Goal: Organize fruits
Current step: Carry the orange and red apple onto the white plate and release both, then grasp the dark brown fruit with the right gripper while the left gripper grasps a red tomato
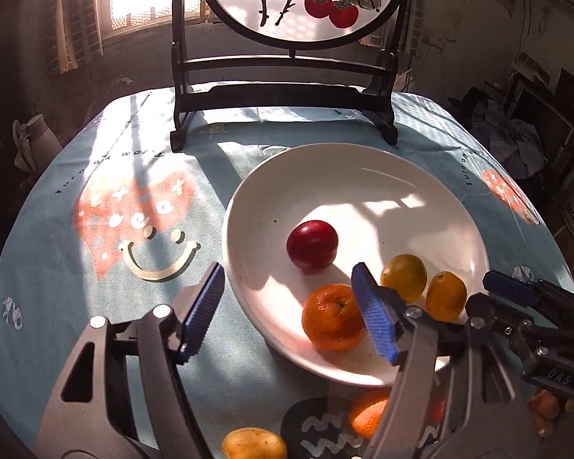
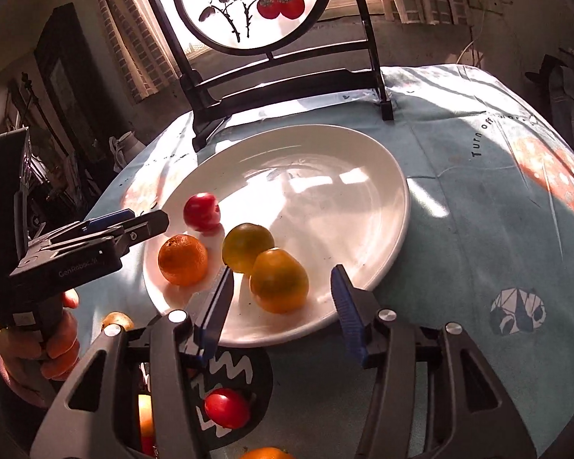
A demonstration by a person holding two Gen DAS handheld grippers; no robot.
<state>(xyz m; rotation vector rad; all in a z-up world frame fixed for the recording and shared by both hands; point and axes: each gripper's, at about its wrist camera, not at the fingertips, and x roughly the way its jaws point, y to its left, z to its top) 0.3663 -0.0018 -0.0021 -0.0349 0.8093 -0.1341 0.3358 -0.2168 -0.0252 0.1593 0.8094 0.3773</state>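
Note:
A white plate (image 1: 271, 191) (image 2: 363, 160) on the blue tablecloth holds a red plum (image 1: 312, 244) (image 2: 201, 212), an orange mandarin (image 1: 331, 316) (image 2: 182, 259), a greenish-yellow citrus (image 1: 403, 276) (image 2: 247, 246) and a yellow-orange citrus (image 1: 445, 295) (image 2: 279, 286). My left gripper (image 1: 291, 313) is open and empty, just above the plate's near rim, with the mandarin beside its right finger. My right gripper (image 2: 283, 308) is open and empty, straddling the yellow-orange citrus at the plate's near edge. Each gripper shows in the other's view: right (image 1: 516, 298), left (image 2: 126, 225).
Off the plate near me lie a yellow potato-like fruit (image 1: 253, 443), another orange (image 1: 367, 409) (image 2: 266, 453) and a red plum (image 2: 227, 407) on a black patterned mat (image 1: 317, 432). A dark framed round painting stand (image 1: 283, 88) (image 2: 287, 80) stands behind the plate.

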